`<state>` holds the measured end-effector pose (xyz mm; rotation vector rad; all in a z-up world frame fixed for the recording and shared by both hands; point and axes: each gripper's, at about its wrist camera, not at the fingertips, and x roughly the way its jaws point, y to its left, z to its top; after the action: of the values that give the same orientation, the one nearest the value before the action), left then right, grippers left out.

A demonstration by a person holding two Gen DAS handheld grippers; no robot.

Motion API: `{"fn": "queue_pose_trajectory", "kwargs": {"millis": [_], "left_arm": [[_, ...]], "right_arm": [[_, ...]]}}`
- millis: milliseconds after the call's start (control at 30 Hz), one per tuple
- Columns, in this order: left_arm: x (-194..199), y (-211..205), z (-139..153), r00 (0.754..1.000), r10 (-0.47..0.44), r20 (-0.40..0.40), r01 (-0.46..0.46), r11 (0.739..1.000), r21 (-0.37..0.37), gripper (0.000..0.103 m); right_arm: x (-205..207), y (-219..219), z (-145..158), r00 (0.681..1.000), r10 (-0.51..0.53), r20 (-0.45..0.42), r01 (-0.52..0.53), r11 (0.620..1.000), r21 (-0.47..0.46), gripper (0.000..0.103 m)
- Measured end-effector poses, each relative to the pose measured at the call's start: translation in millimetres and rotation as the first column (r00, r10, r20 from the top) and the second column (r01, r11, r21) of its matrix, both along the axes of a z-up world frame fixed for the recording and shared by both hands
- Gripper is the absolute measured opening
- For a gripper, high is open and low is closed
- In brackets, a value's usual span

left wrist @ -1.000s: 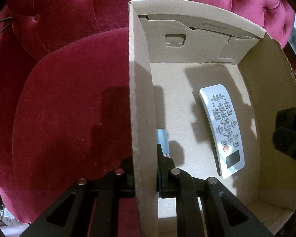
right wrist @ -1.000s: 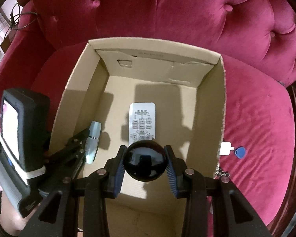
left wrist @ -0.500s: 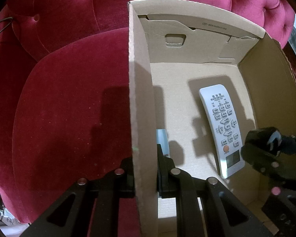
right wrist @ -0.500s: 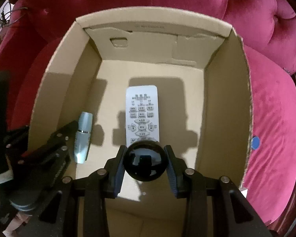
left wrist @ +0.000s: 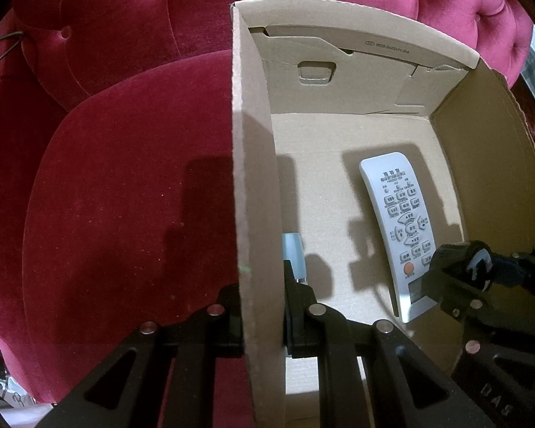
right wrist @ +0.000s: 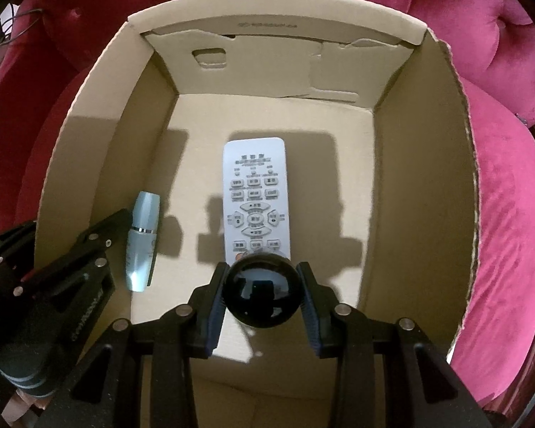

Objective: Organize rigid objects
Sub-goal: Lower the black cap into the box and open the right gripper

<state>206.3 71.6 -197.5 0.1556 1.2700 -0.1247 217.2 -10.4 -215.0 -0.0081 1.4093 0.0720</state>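
Right now the glossy black ball (right wrist: 260, 290) sits clamped between the blue-edged pads of the right gripper (right wrist: 260, 290), which points down inside the open brown cardboard box (right wrist: 421, 178). Directly past the ball, on the box floor, lies the white rectangular remote control (right wrist: 255, 192), buttons up, its near end hidden behind the ball. Left of the gripper, near the left wall, a silver-grey tube-shaped bottle (right wrist: 142, 239) lies flat. The left gripper (left wrist: 262, 321) is pinched onto the box's left wall (left wrist: 253, 178), one finger outside, one inside, jaws narrow with only cardboard between them. In the left wrist view the right gripper (left wrist: 456, 271) shows above the remote's (left wrist: 399, 221) display end; whether it touches it is unclear. Box rests on a red velvet tufted seat (left wrist: 125, 196).
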Motion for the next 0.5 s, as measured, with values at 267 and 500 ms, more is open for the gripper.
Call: {"fn": "queue_pose_trajectory", "kwargs": {"millis": [267, 500], "left_arm": [[-0.2, -0.5, -0.2, 1.000, -0.001, 0.001, 0.001, 1.000, 0.001, 0.016], [1.1, 3.3, -1.8, 1.000, -0.001, 0.000, 0.001, 1.000, 0.000, 0.015]], "right_arm": [[0.6, -0.3, 7.5, 1.000, -0.001, 0.013, 0.000, 1.000, 0.014, 0.053], [4.2, -2.6, 22.4, 0.999, -0.002, 0.043, 0.001, 1.000, 0.014, 0.065]]}}
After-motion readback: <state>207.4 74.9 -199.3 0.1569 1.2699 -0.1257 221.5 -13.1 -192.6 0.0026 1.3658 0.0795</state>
